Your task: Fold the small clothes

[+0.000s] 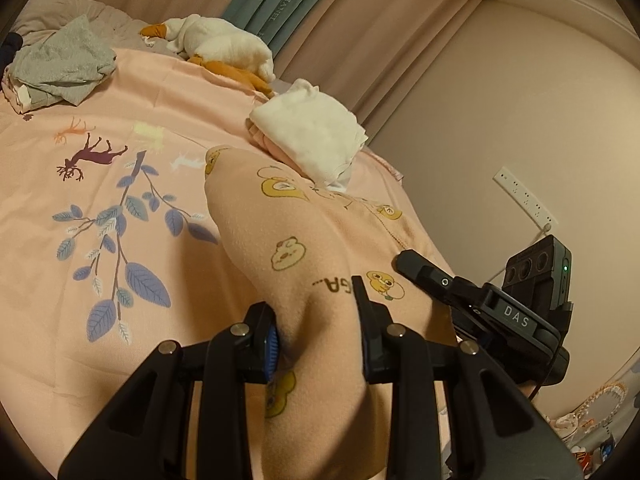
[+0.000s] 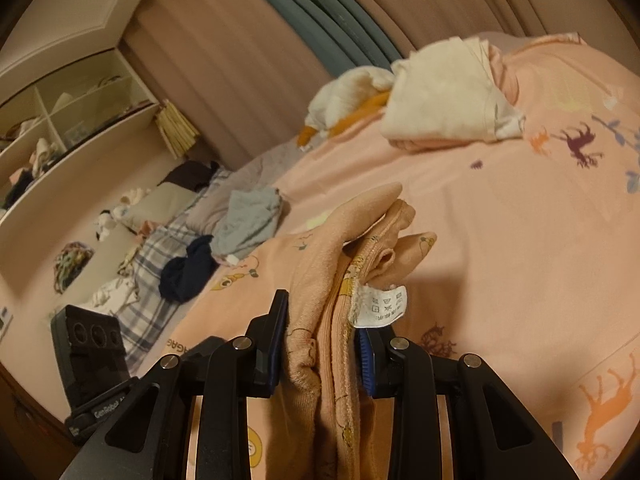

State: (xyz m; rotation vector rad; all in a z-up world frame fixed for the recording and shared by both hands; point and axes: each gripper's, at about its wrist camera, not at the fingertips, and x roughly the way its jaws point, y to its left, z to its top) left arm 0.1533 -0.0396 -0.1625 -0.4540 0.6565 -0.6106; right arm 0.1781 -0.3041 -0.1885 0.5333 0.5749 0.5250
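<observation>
Peach garment (image 1: 288, 240) with yellow duck prints, held up off the bed (image 1: 80, 240), stretched between both grippers. Left gripper (image 1: 316, 336): jaws closed on a bunched fold of the fabric, blue pad pressed into the cloth. Right gripper (image 2: 324, 348): jaws clamped on several stacked layers of the same garment (image 2: 320, 264), a hem and zip edge among them, white care label (image 2: 384, 306) hanging just beside the right-hand jaw. In the left wrist view the garment's long axis runs away from the jaws toward the folded white cloth (image 1: 312, 132); its far rounded end stops just short of that pile. Printed letters on it read upside down from this side. In the right wrist view the gathered end points up and away from the jaws, tips curling toward the folded white cloth (image 2: 440, 96). Beyond that pile, against the curtain: white and orange plush toy (image 1: 216, 44). Well apart from the pile, toward the head of the bed: crumpled grey garment (image 1: 64, 64). Next to it, seen in the right wrist view, a dark navy item (image 2: 188, 270).
</observation>
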